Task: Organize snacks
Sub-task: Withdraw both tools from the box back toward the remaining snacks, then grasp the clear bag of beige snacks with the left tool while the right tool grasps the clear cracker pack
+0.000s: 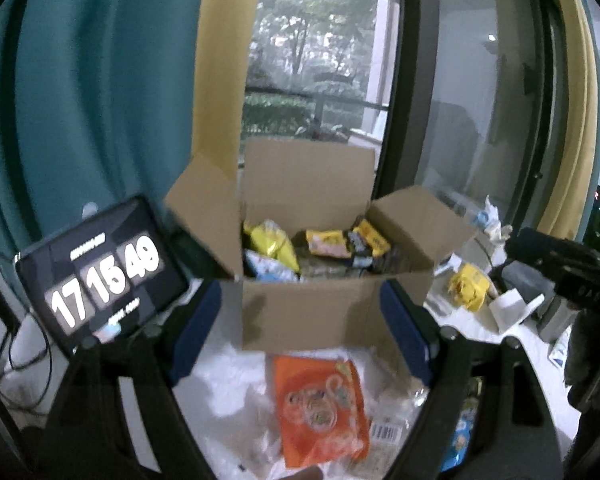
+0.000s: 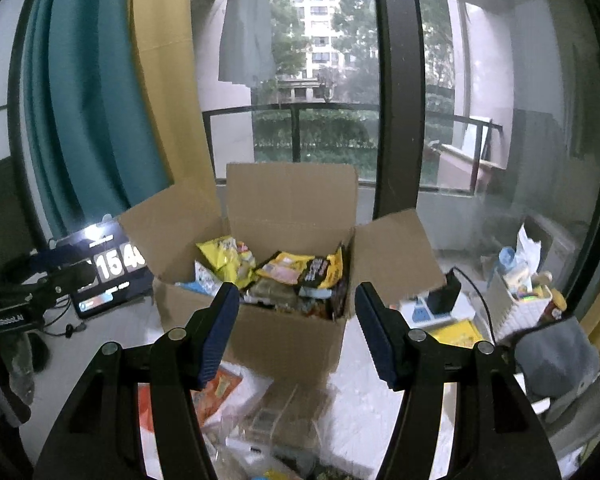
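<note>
On the white table (image 2: 360, 400) before the window stands a corrugated cardboard box (image 1: 312, 312), flaps raised, filled with glossy yellow and black snack packets (image 2: 296, 276). Just in front of the box lies a flat orange foil packet (image 1: 320, 408) among crinkled clear wrappers. Left gripper (image 1: 300, 332) and right gripper (image 2: 296, 332) each have blue-padded jaws spread apart, holding nothing and touching nothing.

Ahead of your left gripper (image 1: 304, 336), with its blue pads, you see a plain brown cardboard box (image 1: 308, 312) of yellow and black snack packets (image 1: 274, 246); an orange packet (image 1: 320, 408) lies below it.
</note>
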A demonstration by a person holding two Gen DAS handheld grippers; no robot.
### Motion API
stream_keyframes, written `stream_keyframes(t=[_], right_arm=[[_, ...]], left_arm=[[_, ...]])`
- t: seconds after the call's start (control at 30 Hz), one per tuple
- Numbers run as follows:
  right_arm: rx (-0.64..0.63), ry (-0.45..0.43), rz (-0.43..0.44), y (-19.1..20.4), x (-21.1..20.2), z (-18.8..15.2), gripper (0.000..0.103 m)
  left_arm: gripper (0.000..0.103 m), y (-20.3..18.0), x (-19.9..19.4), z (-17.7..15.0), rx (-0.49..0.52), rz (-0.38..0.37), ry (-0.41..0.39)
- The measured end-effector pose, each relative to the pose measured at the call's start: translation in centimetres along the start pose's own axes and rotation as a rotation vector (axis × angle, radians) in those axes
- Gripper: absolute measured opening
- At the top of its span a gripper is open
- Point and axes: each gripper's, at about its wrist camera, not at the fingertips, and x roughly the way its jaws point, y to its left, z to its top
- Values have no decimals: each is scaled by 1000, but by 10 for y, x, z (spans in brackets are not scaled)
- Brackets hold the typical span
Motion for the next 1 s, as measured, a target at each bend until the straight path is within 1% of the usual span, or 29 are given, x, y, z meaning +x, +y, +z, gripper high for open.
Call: stream_keyframes(t=[0.3, 0.57, 0.73, 0.9, 1.0], right_arm=[[30, 57, 7, -9, 8, -27, 66], [78, 124, 18, -19, 31, -50, 67], [107, 175, 35, -24, 50, -65, 74], [140, 246, 53, -28, 73, -81, 75], [163, 271, 66, -31, 84, -89, 76]], left_arm=[[83, 29, 12, -49, -28, 63, 107], [83, 54, 27, -90, -44, 96, 201], [83, 60, 41, -110, -33, 97, 257], [83, 54, 57, -121, 29, 84, 296], [83, 52, 68, -128, 48, 69, 328]])
